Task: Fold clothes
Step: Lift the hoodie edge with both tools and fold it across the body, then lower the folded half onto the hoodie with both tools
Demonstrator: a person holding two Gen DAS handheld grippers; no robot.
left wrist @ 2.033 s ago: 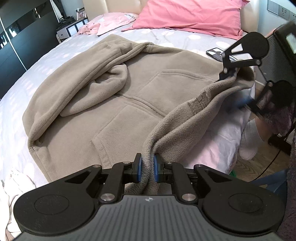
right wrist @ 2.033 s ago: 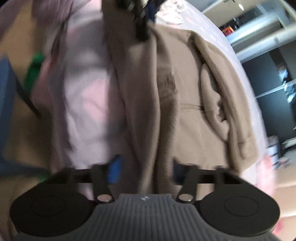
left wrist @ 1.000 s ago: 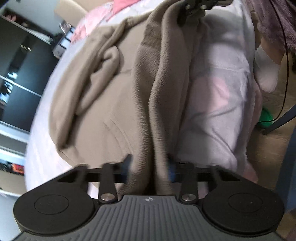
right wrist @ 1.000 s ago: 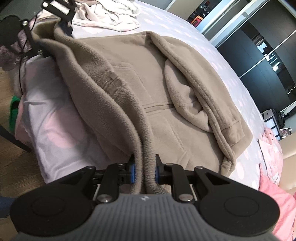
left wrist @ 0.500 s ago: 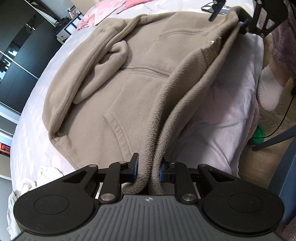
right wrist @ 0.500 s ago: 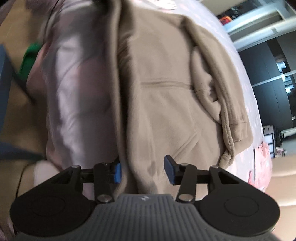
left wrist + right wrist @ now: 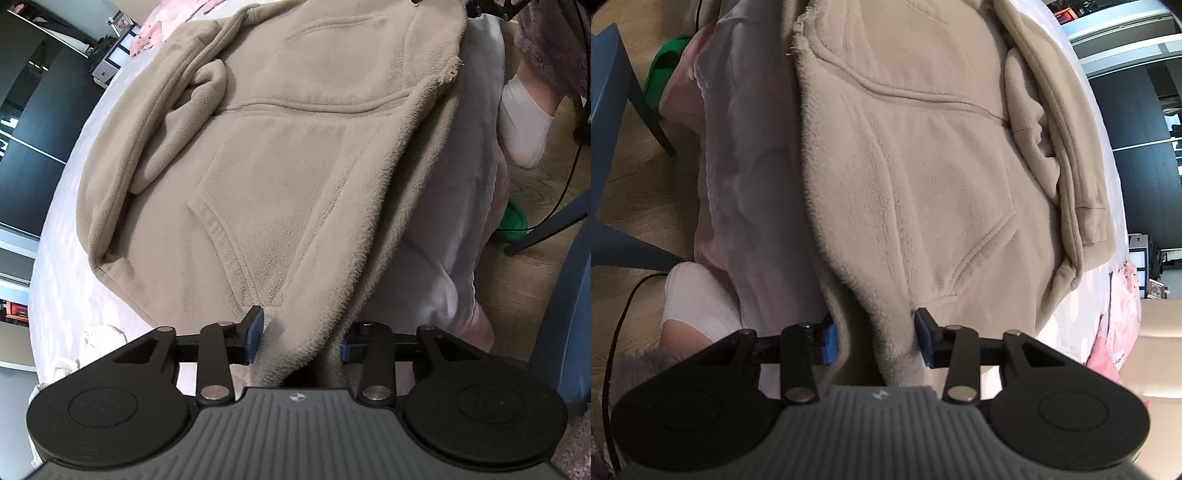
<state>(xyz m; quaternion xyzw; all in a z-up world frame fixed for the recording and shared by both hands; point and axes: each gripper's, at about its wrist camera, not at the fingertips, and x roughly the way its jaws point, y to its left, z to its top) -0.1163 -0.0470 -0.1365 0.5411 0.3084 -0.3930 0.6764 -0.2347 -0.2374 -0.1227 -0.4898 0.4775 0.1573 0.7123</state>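
A beige fleece hoodie (image 7: 295, 147) lies spread on the bed, with one sleeve folded across its far side. Its near edge (image 7: 820, 184) runs along the bed's side and hangs slightly over. My left gripper (image 7: 299, 341) is at one end of that edge. Its jaws are opening, and the fleece lies loose between the blue pads (image 7: 255, 334). My right gripper (image 7: 876, 343) is at the other end of the same edge. Its jaws are closing but stand wide, with the fleece slack between them.
The pale sheet (image 7: 461, 184) drops off the bed's side to a wooden floor. A person's white-socked foot (image 7: 524, 122), a green object (image 7: 513, 221), a cable and a blue chair (image 7: 569, 295) are there. White clothes (image 7: 99, 339) and a pink garment (image 7: 1115, 332) lie on the bed.
Both grippers were clamped on the hoodie's edge and held it up as a ridge. Their jaws have since spread, and the edge has dropped flat along the bed's side.
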